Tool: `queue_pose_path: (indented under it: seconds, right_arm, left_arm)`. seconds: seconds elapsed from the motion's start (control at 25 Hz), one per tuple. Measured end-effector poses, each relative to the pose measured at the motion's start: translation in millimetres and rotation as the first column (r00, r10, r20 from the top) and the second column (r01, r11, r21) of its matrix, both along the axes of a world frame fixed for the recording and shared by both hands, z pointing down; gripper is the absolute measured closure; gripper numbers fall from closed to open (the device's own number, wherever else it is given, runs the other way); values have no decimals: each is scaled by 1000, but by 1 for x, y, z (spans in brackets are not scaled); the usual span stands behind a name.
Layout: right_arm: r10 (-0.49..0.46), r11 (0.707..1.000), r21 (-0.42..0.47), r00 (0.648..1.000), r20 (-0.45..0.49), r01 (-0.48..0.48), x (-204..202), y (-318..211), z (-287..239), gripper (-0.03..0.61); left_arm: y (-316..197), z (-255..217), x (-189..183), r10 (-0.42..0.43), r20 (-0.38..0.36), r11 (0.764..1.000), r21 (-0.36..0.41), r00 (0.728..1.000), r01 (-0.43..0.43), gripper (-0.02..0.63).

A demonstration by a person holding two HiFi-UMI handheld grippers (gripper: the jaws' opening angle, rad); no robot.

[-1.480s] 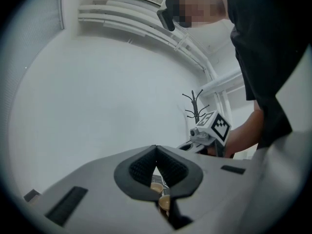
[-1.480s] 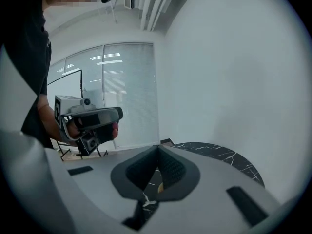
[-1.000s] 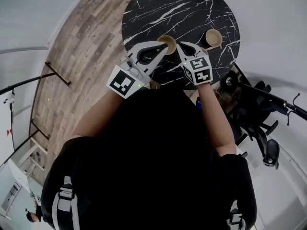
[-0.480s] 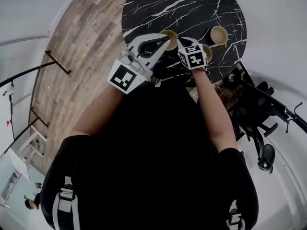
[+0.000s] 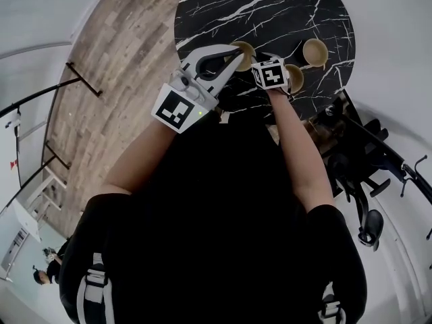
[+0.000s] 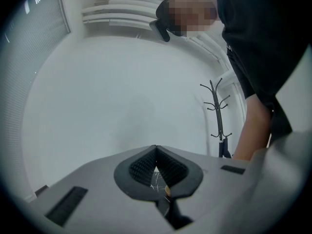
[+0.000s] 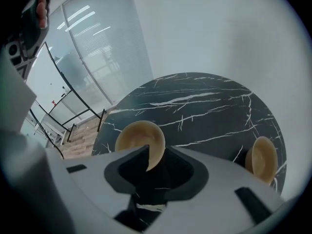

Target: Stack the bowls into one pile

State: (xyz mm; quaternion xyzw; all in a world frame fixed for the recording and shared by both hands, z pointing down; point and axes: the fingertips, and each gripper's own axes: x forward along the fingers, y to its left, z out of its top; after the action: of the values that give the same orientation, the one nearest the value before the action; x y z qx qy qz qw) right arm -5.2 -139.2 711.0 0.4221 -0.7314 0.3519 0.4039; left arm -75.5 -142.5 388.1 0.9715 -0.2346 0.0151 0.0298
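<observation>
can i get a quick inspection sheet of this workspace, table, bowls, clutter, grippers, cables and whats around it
surface: round black marble table with white veins
job's things: left bowl, middle bowl, right bowl, all tan, each standing alone, no pile yet
clutter: nothing seen on the table besides the bowls
grippers: left gripper jaws together, nothing held; right gripper jaws apart and just been opening, one bowl's rim between them, not pinched
cables: nothing seen
surroundings: wood floor, black office chair, coat stand, glass wall
</observation>
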Motion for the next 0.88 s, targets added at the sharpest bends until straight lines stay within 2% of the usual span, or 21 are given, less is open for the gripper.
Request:
queue_pose_path:
  seconds: [0.16, 0.6, 0.88]
  right_arm:
    - [-14, 999, -40, 999, -31, 12, 1, -2, 10, 468]
    - [8, 990, -140, 1000, -30, -12, -1, -4, 40, 465]
    - [52, 986, -157, 998, -31, -56, 2, -7, 43, 549]
  left_arm:
    - [-3, -2, -4, -22, 4, 1000, 3, 1000, 22, 611]
    - [-4, 1, -17, -69, 33, 997, -19, 997, 69, 611]
    - [-6, 4, -18, -73, 28, 997, -22, 997, 74, 611]
